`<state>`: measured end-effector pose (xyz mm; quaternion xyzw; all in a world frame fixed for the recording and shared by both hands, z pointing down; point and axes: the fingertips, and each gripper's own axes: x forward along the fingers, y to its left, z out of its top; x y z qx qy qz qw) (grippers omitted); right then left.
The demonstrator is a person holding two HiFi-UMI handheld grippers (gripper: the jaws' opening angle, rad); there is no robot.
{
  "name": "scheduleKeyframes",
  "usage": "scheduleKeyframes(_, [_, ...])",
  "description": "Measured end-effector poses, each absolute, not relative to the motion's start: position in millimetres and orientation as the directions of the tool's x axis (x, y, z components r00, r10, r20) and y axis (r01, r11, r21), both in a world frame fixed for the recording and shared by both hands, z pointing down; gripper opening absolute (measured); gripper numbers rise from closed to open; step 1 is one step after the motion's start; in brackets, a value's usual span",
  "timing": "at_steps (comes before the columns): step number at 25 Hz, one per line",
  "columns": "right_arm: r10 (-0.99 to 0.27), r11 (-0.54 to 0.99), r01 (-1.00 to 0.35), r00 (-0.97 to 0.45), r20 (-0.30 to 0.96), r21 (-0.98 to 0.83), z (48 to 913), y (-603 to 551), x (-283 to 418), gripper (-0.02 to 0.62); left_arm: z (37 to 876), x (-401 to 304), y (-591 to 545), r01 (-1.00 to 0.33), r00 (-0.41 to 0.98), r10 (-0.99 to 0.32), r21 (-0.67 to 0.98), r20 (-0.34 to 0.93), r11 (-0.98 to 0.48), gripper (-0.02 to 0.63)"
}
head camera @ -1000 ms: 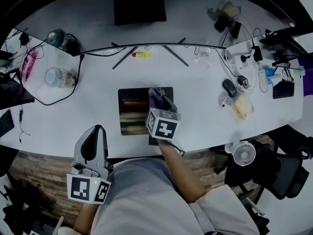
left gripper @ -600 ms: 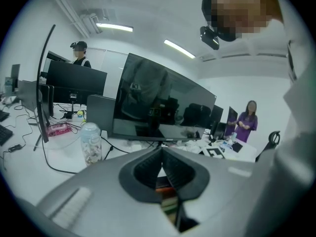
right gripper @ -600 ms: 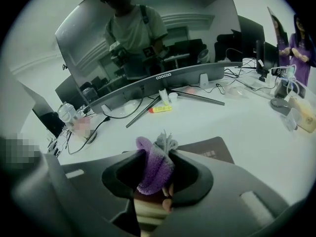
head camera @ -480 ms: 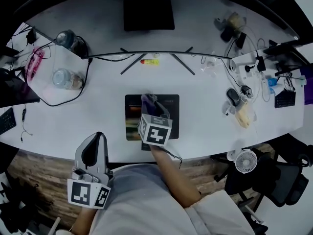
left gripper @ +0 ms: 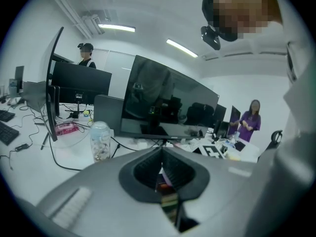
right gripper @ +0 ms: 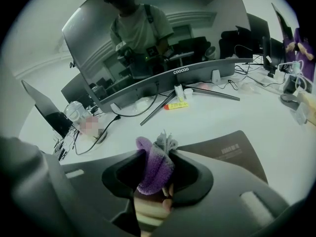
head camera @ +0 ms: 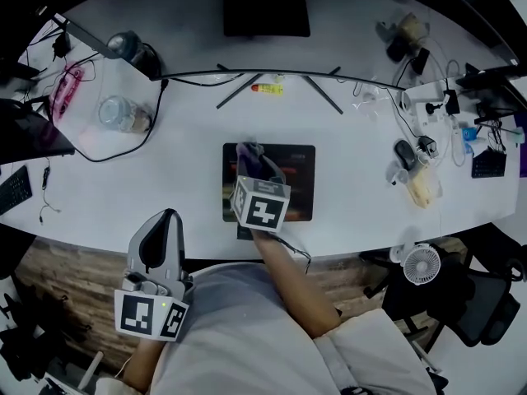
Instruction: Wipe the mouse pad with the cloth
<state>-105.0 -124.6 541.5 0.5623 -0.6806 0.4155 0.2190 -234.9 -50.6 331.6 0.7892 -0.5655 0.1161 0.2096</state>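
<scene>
Right gripper (head camera: 252, 160) holds cloth (right gripper: 154, 167), seemingly touching mouse pad (head camera: 297, 181)

We found the white desk (head camera: 354, 179) bright and evenly lit from above, with ceiling strip lights (left gripper: 116, 28) glowing far off in the left gripper view. Every view bulged and fell to black at its corners. Close up, the left gripper (left gripper: 161, 157) and right gripper (right gripper: 157, 154) blurred softly; the cloth (right gripper: 153, 167) looked sharper. The monitor (right gripper: 163, 83) mirrored the room.
</scene>
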Motion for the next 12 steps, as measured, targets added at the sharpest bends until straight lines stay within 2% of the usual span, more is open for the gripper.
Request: scheduleKeyframes(12, [-0.563, 0.046, -0.926, -0.335, 0.756, -0.375, 541.1, -114.2, -131.6, 0.146, 328.6, -233.0, -52.9, -0.942, 0.329, -0.851, 0.203, 0.408, -0.267, 0.0])
